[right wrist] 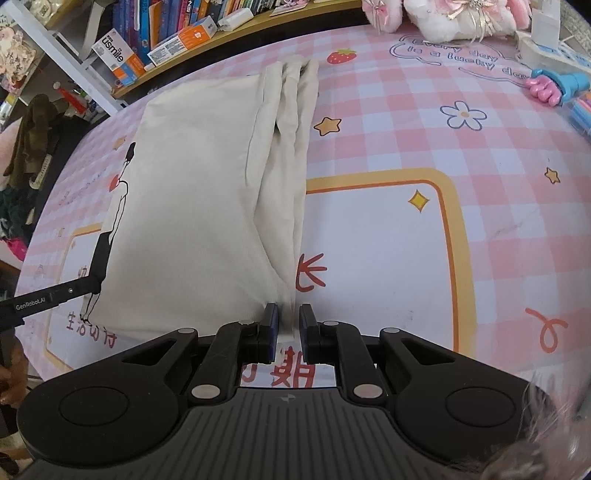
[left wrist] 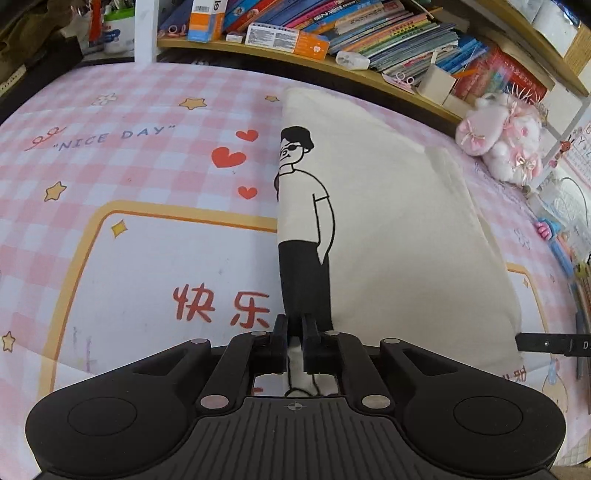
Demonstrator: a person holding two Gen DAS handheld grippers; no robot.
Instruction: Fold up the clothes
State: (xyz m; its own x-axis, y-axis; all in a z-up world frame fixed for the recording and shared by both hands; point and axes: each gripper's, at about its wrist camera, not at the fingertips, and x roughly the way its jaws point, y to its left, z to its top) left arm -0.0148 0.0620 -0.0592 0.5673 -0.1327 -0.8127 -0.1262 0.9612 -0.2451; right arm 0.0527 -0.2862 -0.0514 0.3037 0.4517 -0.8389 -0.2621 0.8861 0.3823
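Note:
A cream T-shirt (left wrist: pixel 399 229) with a black line drawing of a man lies folded lengthwise on the pink checked cloth; it also shows in the right wrist view (right wrist: pixel 192 192). My left gripper (left wrist: pixel 294 325) is shut on the shirt's near left corner, at the printed black trousers. My right gripper (right wrist: pixel 284 317) stands at the shirt's near right corner, where the folded layers meet; its jaws are narrowly apart with the cloth edge between them. The left gripper's finger (right wrist: pixel 55 295) shows at the left of the right wrist view, and the right one's finger (left wrist: pixel 554 345) shows in the left view.
The pink checked tablecloth (left wrist: pixel 129 177) covers the table. A wooden shelf with books (left wrist: pixel 332 33) runs along the far edge. A pink plush toy (left wrist: pixel 506 140) sits at the far right, with a blue and pink toy (right wrist: pixel 554 85) and small items beside it.

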